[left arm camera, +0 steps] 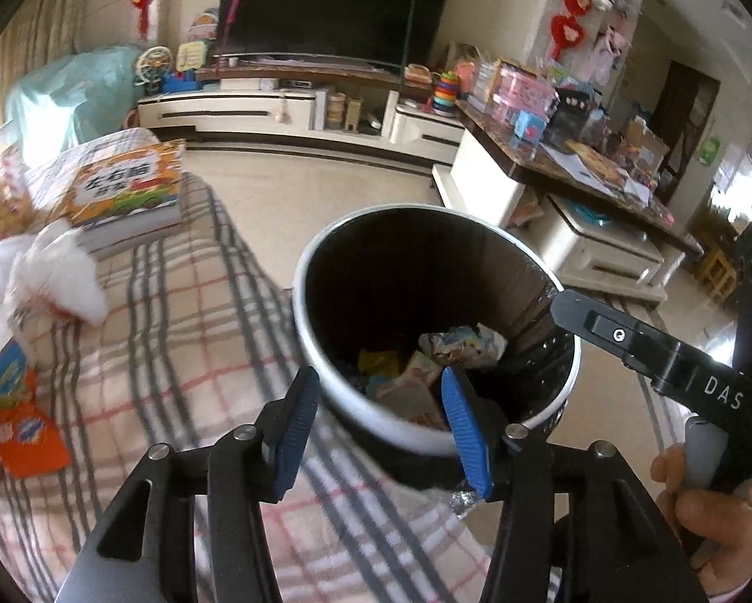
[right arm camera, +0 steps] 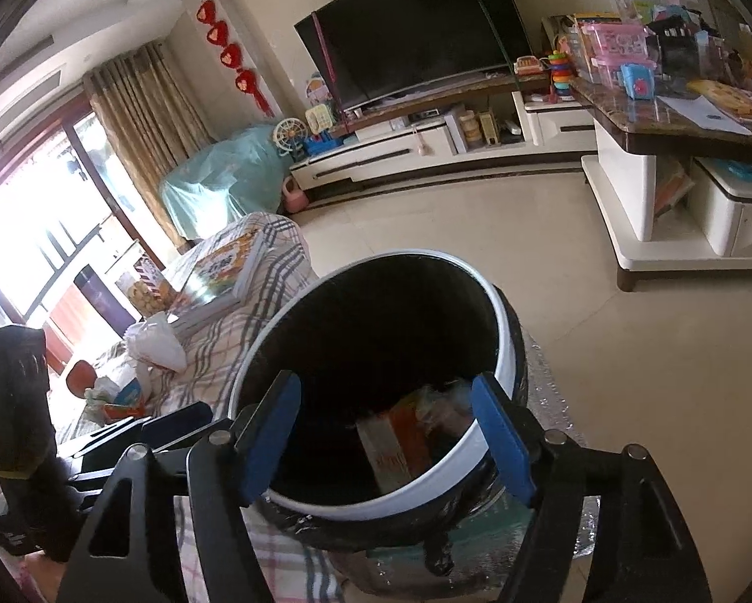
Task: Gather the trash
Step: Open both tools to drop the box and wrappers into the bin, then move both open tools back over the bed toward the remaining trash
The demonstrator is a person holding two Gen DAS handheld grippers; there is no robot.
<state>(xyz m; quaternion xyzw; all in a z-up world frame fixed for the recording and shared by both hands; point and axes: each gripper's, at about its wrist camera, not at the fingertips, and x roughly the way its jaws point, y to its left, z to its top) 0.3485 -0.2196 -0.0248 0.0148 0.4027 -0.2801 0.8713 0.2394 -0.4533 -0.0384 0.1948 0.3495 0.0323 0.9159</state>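
Television [left arm camera: 333, 5], picture book [left arm camera: 127, 186] (on plaid blanket [left arm camera: 175, 311])

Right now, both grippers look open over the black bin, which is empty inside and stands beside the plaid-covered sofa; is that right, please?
Not quite: the bin is not empty. The left wrist view shows crumpled paper and wrappers at its bottom. The rest holds: the left gripper and right gripper are open with nothing between the pads, and the bin stands beside the plaid-covered sofa.
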